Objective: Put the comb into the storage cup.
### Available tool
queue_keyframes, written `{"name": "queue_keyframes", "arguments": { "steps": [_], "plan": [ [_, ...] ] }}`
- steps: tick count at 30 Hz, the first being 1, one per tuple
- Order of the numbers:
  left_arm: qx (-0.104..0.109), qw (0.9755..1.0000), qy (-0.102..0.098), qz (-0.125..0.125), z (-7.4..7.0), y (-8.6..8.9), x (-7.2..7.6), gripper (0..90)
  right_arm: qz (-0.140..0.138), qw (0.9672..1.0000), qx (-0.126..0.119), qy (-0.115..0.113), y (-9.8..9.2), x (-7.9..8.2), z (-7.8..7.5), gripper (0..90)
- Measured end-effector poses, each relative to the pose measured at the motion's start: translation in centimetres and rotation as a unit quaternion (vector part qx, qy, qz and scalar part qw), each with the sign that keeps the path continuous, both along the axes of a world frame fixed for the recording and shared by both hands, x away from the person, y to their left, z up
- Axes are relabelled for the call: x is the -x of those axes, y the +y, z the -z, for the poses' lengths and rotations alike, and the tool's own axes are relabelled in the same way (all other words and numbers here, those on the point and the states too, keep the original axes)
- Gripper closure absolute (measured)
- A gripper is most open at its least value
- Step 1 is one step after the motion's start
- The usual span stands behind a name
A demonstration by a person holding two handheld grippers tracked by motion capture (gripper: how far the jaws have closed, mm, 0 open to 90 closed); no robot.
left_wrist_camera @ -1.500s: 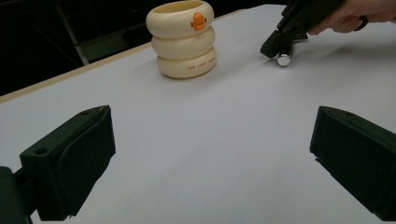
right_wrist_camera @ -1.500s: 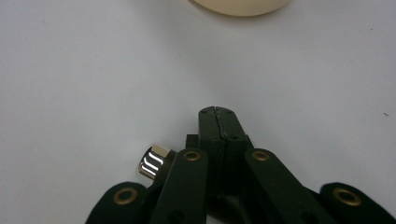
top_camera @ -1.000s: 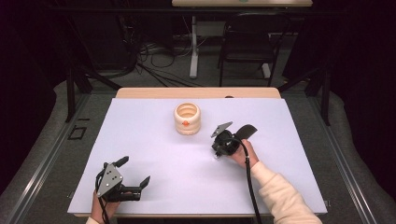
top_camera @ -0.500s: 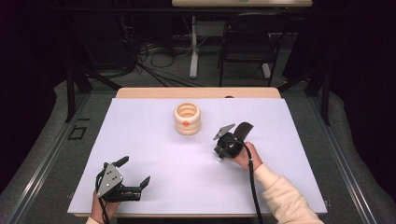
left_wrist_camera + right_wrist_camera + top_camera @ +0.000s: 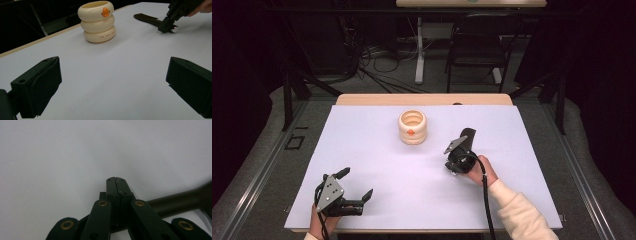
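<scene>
One cream ring stack [image 5: 412, 127] of three rings stands alone at upper centre of the white surface [image 5: 377, 150], with one orange mark on its top ring. Right tongs [image 5: 451, 161] at centre right are pressed together on nothing, tips down at the surface beside a dark strap [image 5: 147, 19]. Left tongs [image 5: 356, 185] at lower left are spread wide, empty.

Small dark lettering runs along the bottom ring of the cream ring stack [image 5: 98, 21], too fine to read; an orange emblem sits on its top ring.
</scene>
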State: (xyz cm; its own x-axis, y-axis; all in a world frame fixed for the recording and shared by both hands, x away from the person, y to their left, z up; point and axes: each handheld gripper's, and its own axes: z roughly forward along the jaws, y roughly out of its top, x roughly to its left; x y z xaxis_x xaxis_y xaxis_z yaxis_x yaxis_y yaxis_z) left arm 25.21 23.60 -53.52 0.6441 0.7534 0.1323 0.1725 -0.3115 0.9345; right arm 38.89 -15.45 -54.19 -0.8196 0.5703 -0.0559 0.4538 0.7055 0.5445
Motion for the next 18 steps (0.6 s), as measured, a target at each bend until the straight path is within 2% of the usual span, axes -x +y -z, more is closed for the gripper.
{"name": "queue_keyframes", "arguments": {
  "steps": [9,18],
  "plan": [
    [0.001,1.0,0.0,-0.001,0.0,0.0,0.0,0.2,0.004,1.0,-0.002,0.008,-1.1,0.7,-0.3,90.0],
    [0.001,1.0,-0.001,-0.002,0.0,0.0,0.0,0.2,0.023,0.9995,0.0,0.024,-2.4,1.0,-0.3,90.0]
  ]
}}
